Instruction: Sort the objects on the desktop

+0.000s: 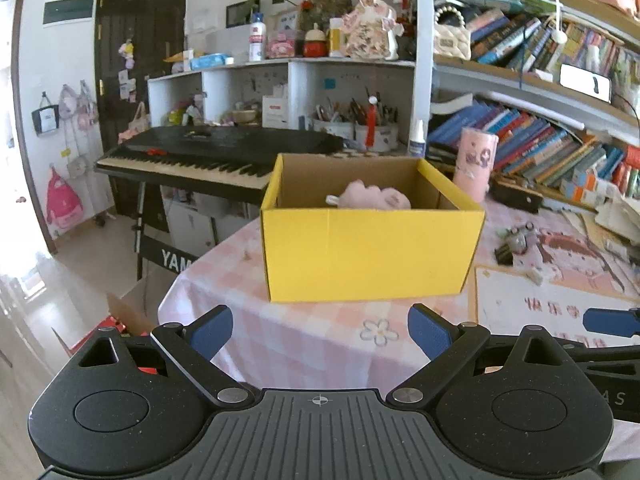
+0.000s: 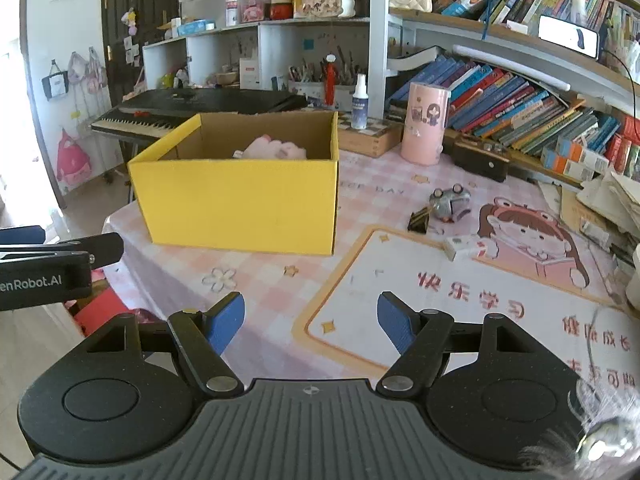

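Note:
A yellow cardboard box (image 1: 370, 254) (image 2: 240, 204) stands open on the pink checked table, with a pink plush toy (image 1: 374, 196) (image 2: 276, 148) inside it. My left gripper (image 1: 320, 330) is open and holds nothing, a short way in front of the box. To the right of the box my right gripper (image 2: 311, 320) hangs open and holds nothing above a printed desk mat (image 2: 460, 292). On the mat and the cloth beyond lie a small grey toy (image 2: 450, 200), a black binder clip (image 2: 419, 220) and a white eraser (image 2: 464, 246).
A pink cylinder tin (image 2: 425, 122) and a spray bottle (image 2: 359, 102) stand behind the box. Bookshelves (image 2: 520, 108) fill the right side. A black keyboard (image 1: 208, 156) stands off the table's left edge. Piled papers (image 2: 612, 204) lie at far right.

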The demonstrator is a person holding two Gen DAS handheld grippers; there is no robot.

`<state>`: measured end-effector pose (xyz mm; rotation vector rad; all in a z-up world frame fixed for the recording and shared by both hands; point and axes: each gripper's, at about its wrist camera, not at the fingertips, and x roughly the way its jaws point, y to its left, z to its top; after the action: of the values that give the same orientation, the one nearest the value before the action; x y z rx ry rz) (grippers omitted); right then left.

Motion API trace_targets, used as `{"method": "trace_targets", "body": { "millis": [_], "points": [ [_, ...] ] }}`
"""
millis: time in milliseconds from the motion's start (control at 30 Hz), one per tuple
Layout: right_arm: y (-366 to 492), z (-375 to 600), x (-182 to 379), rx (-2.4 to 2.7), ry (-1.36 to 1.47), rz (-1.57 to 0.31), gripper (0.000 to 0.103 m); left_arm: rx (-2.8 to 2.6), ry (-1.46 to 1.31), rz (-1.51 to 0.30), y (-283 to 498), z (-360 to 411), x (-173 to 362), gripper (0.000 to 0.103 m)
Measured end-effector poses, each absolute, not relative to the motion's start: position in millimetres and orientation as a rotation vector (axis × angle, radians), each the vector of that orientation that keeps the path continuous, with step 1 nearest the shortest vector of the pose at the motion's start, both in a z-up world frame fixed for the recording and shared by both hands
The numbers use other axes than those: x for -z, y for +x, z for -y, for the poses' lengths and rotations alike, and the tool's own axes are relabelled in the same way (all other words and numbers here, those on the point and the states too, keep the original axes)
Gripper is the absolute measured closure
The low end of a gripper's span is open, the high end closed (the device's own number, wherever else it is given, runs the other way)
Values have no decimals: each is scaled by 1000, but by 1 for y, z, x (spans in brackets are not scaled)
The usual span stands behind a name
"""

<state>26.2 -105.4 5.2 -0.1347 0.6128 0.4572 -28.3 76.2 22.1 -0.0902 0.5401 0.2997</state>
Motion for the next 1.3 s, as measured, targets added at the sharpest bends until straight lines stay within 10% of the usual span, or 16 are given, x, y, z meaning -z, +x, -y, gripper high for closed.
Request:
{"method": "trace_targets", "body": {
  "millis": [1300],
  "points": [
    [2,108,9,-436,-142,-709,30,-234,-125,-644,-42,-71,-7,7]
  ]
}}
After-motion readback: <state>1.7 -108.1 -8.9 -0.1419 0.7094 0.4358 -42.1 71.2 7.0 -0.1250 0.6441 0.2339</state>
